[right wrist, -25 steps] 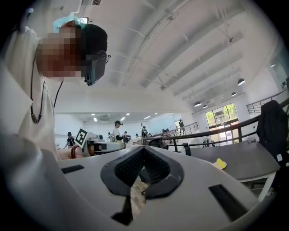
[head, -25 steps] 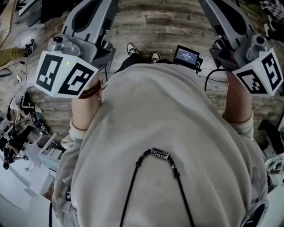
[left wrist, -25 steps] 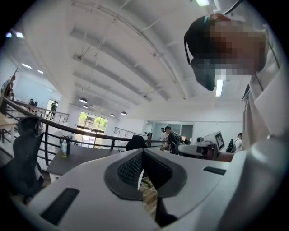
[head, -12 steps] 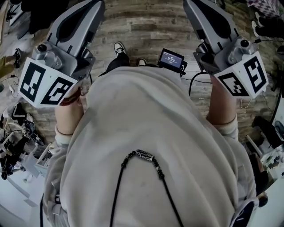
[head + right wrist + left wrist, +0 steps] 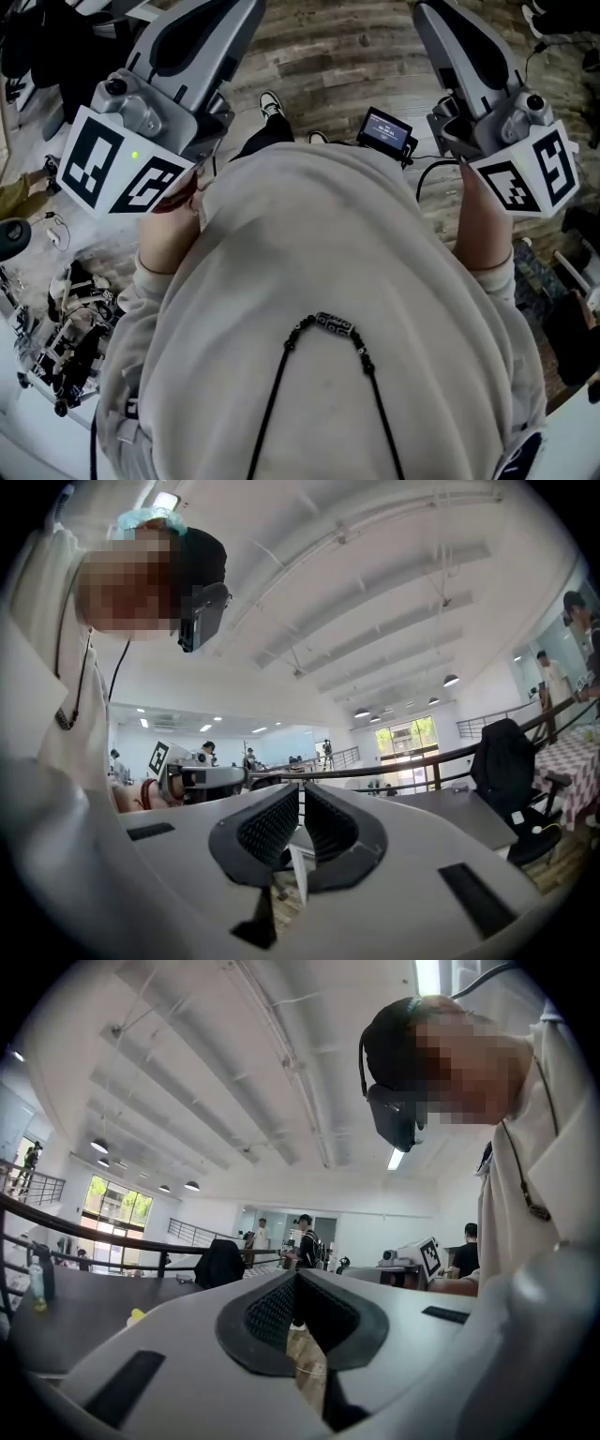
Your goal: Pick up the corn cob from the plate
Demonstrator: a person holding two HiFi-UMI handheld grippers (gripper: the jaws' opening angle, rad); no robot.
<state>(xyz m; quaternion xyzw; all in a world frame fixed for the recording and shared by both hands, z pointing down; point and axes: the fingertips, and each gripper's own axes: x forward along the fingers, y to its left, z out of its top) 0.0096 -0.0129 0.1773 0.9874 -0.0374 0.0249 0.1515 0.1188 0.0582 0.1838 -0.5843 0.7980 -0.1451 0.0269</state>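
No corn cob and no plate appear in any view. In the head view I look down on a person's pale sweater, with a gripper held up at each side. The left gripper's marker cube (image 5: 117, 169) is at the left and the right gripper's marker cube (image 5: 525, 178) at the right. In the left gripper view my left gripper (image 5: 296, 1288) points level across a large hall, its ribbed pads closed together with nothing between them. In the right gripper view my right gripper (image 5: 301, 803) is likewise shut and empty, and it looks toward the left gripper.
Below lies a wood-plank floor (image 5: 328, 47) with the person's shoes (image 5: 272, 101) and a small screen device (image 5: 386, 129). Cables and clutter (image 5: 56, 347) lie at the lower left. The hall holds dark tables (image 5: 84, 1307), a railing, a black chair (image 5: 506, 761) and distant people.
Both grippers have shifted sideways and turned a little, and the floor below has swung with the head. The jaws of both stay closed and nothing was taken hold of.
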